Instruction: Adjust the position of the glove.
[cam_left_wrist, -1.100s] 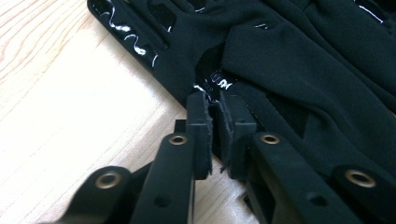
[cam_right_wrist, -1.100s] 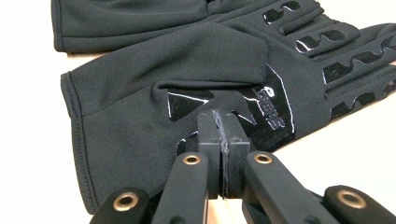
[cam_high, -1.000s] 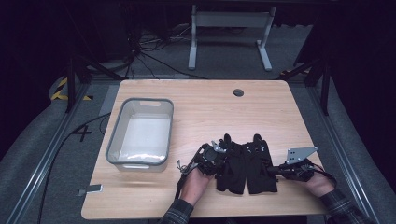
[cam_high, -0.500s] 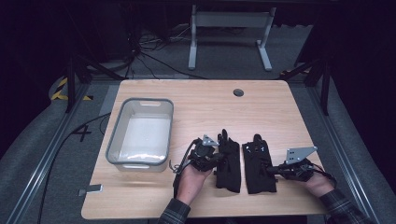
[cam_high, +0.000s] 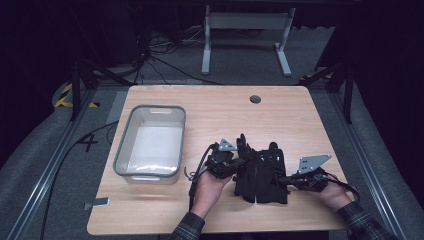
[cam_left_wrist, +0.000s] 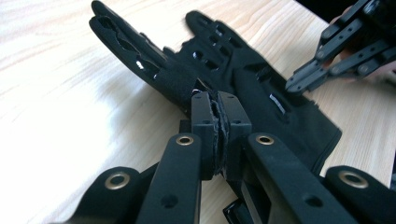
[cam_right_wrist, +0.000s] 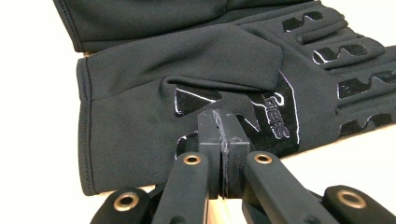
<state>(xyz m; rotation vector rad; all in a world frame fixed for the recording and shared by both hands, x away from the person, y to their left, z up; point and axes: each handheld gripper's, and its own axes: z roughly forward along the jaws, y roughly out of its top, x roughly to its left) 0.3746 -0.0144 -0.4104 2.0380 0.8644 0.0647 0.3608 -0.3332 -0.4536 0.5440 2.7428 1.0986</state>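
- Gloves (cam_high: 260, 172), two black ones, lay side by side on the table (cam_high: 210, 107), well to the right of the bin (cam_high: 150, 142), near the table's front edge
- Left gripper (cam_left_wrist: 218, 122) had its jaws pressed together on a fold at the edge of the left glove (cam_left_wrist: 182, 81), that side raised off the wood
- Right gripper (cam_right_wrist: 223, 140) had its jaws together, tips resting on the right glove (cam_right_wrist: 187, 74) by the cuff; whether fabric was caught between them could not be told
- Fabric looked thin, soft and light, so it would likely droop and fold when lifted, not hold a shape
- Glossy printed patches on the back seemed slicker than the knit; the hemmed cuff was judged the surest place to pinch
- A pinch on a single finger would probably let the rest dangle and swing
- Nothing fragile here; a firm squeeze seemed safe
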